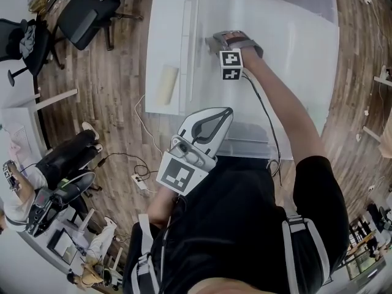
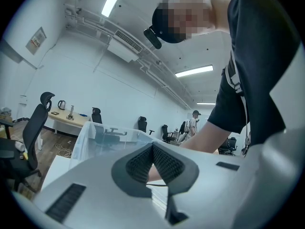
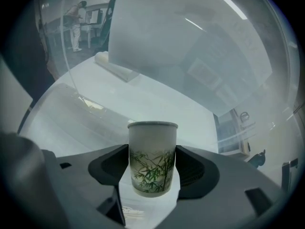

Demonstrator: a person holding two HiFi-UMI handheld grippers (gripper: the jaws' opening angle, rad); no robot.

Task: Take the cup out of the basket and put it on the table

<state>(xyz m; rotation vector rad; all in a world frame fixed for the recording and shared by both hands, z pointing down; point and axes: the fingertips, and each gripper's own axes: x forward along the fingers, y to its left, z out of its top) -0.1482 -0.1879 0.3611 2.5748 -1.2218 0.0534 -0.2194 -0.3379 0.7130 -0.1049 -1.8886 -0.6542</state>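
Note:
A white cup [image 3: 152, 151] printed with green bamboo stands upright on the floor of the clear plastic basket [image 1: 306, 72]. My right gripper [image 3: 152, 178] reaches into the basket. Its jaws stand wide, one on each side of the cup and close to its walls, without pressing on it. In the head view the right gripper [image 1: 218, 41] hides the cup. My left gripper [image 1: 225, 113] hangs near the person's body at the basket's near edge. Its ribbed pads [image 2: 164, 163] meet with nothing between them.
The basket sits on a white table [image 1: 165, 17], and a cream roll [image 1: 166, 84] lies on the table to its left. A black office chair [image 1: 92, 5] stands on the wood floor at upper left. A seated person [image 1: 61, 164] and a power strip [image 1: 139, 181] are at left.

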